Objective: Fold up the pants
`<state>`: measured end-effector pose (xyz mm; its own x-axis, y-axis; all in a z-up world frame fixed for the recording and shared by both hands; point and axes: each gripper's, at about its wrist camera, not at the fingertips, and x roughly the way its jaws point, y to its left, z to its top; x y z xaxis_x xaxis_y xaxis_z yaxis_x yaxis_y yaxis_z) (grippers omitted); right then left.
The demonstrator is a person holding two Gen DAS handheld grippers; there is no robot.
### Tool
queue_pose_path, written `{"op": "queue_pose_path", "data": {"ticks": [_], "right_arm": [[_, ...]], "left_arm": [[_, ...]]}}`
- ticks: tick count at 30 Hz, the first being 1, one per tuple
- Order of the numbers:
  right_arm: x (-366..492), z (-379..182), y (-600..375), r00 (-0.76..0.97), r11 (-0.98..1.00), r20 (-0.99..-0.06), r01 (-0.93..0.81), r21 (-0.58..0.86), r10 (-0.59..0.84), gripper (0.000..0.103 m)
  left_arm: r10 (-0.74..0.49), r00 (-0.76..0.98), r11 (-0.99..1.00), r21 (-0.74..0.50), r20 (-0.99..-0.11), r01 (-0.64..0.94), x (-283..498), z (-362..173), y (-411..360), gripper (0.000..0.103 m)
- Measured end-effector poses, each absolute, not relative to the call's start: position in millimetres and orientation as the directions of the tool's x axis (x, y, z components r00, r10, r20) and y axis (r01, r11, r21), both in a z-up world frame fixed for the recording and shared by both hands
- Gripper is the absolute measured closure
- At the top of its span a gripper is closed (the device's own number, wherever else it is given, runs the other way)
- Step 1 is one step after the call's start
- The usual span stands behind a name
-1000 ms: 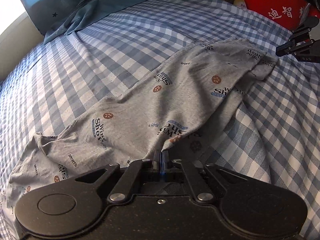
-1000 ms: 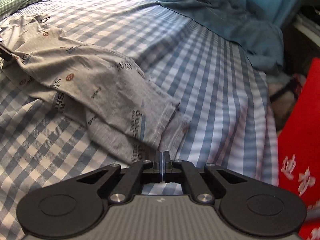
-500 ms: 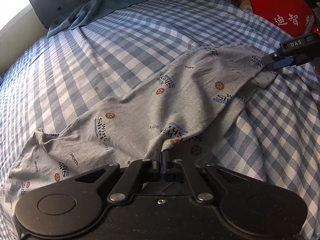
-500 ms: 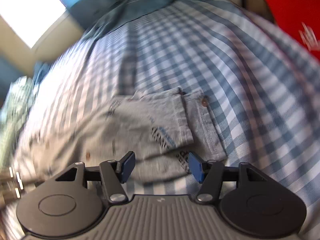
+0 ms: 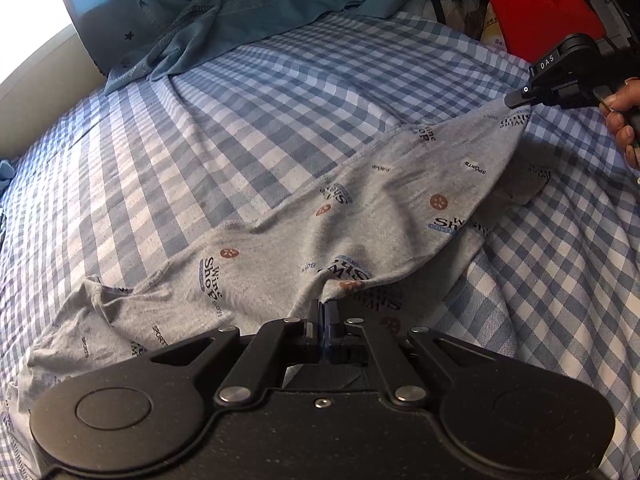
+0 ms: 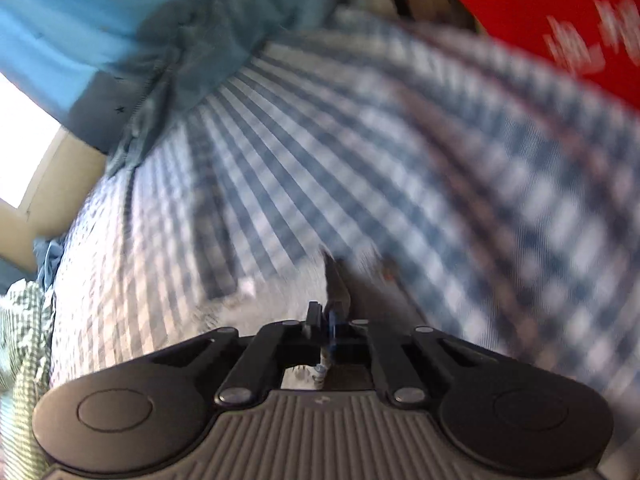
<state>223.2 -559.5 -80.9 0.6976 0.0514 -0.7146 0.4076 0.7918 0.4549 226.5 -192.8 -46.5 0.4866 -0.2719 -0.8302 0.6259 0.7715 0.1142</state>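
Observation:
Grey printed pants point(image 5: 360, 208) lie folded lengthwise across a blue checked bed sheet point(image 5: 240, 128). My left gripper point(image 5: 322, 306) is shut on the pants' near edge, pinching a fold of cloth. My right gripper point(image 5: 518, 101) shows in the left wrist view at the far right, shut on the pants' far end and lifting it off the sheet. In the blurred right wrist view the right gripper point(image 6: 328, 316) is shut with grey cloth point(image 6: 338, 280) between its fingers.
A teal garment point(image 5: 240, 12) and a blue pillow lie at the head of the bed. A red bag point(image 5: 532, 4) with white characters stands at the back right. A green checked cloth point(image 6: 20, 352) lies at the left edge of the right wrist view.
My right gripper let go, opened, swung over to the pants' far end and shut on it, then lifted it. My left gripper kept its hold.

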Motion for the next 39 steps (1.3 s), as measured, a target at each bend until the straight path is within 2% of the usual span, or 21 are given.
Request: {"op": "queue_pose_path", "data": {"ticks": [4, 12, 13, 15, 17, 18, 20, 22, 25, 29, 31, 33, 35, 39], "right_arm": [[212, -53, -561, 0.736, 0.868, -0.677, 0.337, 0.365, -0.001, 0.100], [202, -109, -570, 0.576, 0.879, -0.817, 0.387, 0.277, 0.004, 0.099], [200, -114, -568, 0.566, 0.886, -0.825, 0.380, 0.264, 0.003, 0.098], [198, -118, -565, 0.558, 0.894, -0.830, 0.371, 0.251, 0.002, 0.094], [197, -116, -564, 0.562, 0.906, -0.827, 0.351, 0.238, 0.000, 0.081], [198, -115, -563, 0.569, 0.914, -0.822, 0.333, 0.231, 0.001, 0.080], [202, -111, -563, 0.578, 0.931, -0.816, 0.295, 0.216, 0.007, 0.061], [210, -110, -568, 0.584, 0.940, -0.811, 0.262, 0.219, 0.026, 0.048], [232, -116, -574, 0.556, 0.946, -0.829, 0.228, 0.231, 0.068, 0.039], [247, -129, -579, 0.516, 0.922, -0.843, 0.237, 0.307, 0.148, 0.037], [246, -128, -575, 0.511, 0.931, -0.848, 0.225, 0.287, 0.138, 0.040], [244, -128, -573, 0.503, 0.940, -0.856, 0.222, 0.261, 0.118, 0.061], [241, -127, -575, 0.502, 0.937, -0.856, 0.224, 0.267, 0.124, 0.087], [238, -117, -569, 0.515, 0.954, -0.851, 0.192, 0.230, 0.102, 0.095]], "left_arm": [[-0.317, 0.489, 0.756, 0.095, -0.813, 0.648, 222, -37, -191, 0.103], [-0.274, 0.385, 0.746, 0.057, -0.881, 0.664, 217, -74, -197, 0.103], [-0.269, 0.370, 0.752, 0.046, -0.889, 0.657, 218, -78, -197, 0.100], [-0.271, 0.349, 0.763, 0.020, -0.897, 0.646, 218, -82, -198, 0.087], [-0.285, 0.343, 0.772, -0.002, -0.895, 0.635, 216, -81, -196, 0.069], [-0.291, 0.345, 0.777, -0.010, -0.892, 0.629, 215, -79, -196, 0.064], [-0.304, 0.355, 0.788, -0.023, -0.884, 0.615, 214, -76, -195, 0.038], [-0.309, 0.374, 0.806, -0.032, -0.874, 0.591, 212, -71, -194, 0.030], [-0.280, 0.406, 0.848, -0.027, -0.870, 0.529, 213, -68, -190, 0.014], [-0.220, 0.427, 0.914, -0.032, -0.877, 0.405, 220, -69, -174, 0.013], [-0.195, 0.427, 0.943, -0.050, -0.883, 0.329, 223, -71, -161, 0.013], [-0.190, 0.421, 0.962, -0.083, -0.887, 0.259, 223, -73, -148, 0.013], [-0.184, 0.412, 0.975, -0.111, -0.892, 0.194, 222, -75, -135, 0.013], [-0.158, 0.411, 0.986, -0.120, -0.898, 0.117, 216, -75, -115, 0.013]]}}
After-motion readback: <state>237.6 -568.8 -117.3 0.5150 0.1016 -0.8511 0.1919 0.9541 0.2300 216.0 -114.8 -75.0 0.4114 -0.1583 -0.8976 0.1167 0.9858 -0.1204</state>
